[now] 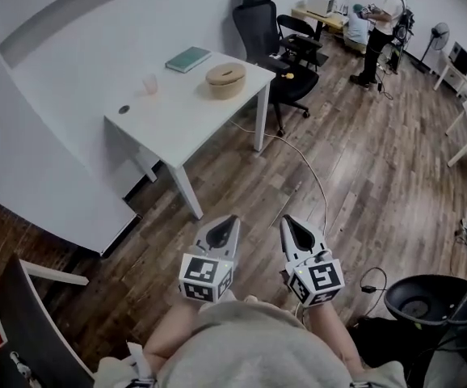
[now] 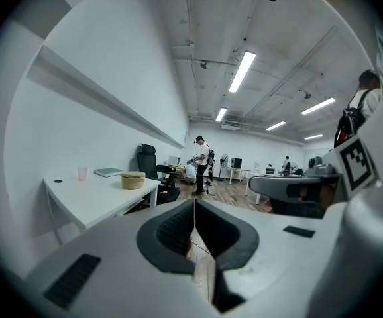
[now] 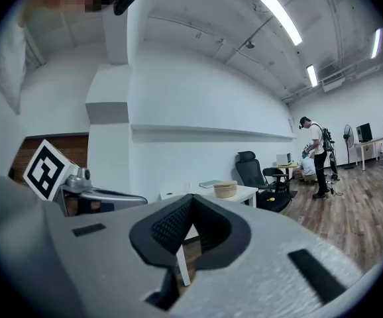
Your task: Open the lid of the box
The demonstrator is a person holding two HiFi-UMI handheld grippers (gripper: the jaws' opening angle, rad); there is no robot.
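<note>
Box (image 1: 225,80), book (image 1: 188,59), cup (image 1: 150,84) on table (image 1: 177,118), chair (image 1: 267,32) beside

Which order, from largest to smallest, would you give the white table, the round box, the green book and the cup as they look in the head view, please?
Largest: the white table.
Next: the round box and the green book, too alike to rank.
Smallest: the cup.
</note>
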